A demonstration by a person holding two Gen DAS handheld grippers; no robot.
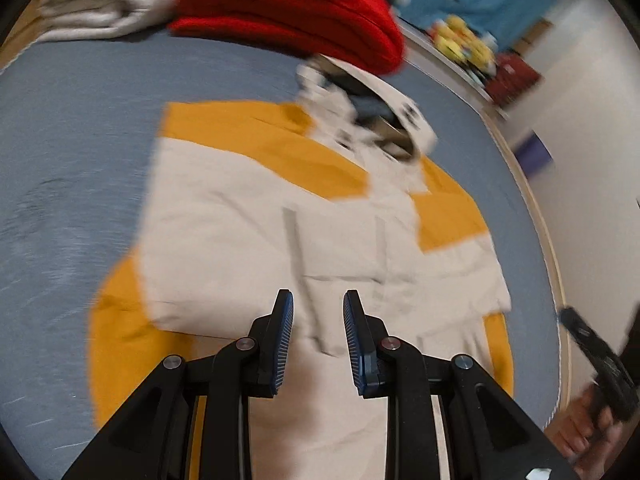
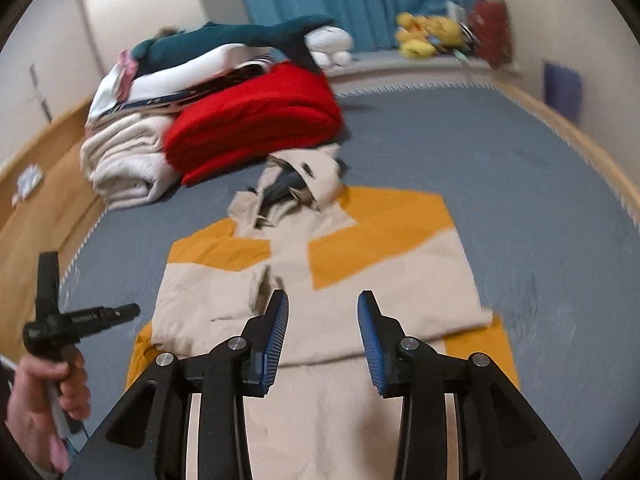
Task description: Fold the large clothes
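Grey-blue bed sheet [image 2: 460,140], teal curtain [image 2: 360,0], beige-and-orange jacket [image 2: 360,300] below both released hand-held grippers [image 1: 318,316] [image 2: 323,312].

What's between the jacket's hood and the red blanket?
Almost nothing: in the right wrist view the hood reaches nearly to the red blanket, with only a sliver of blue sheet showing.
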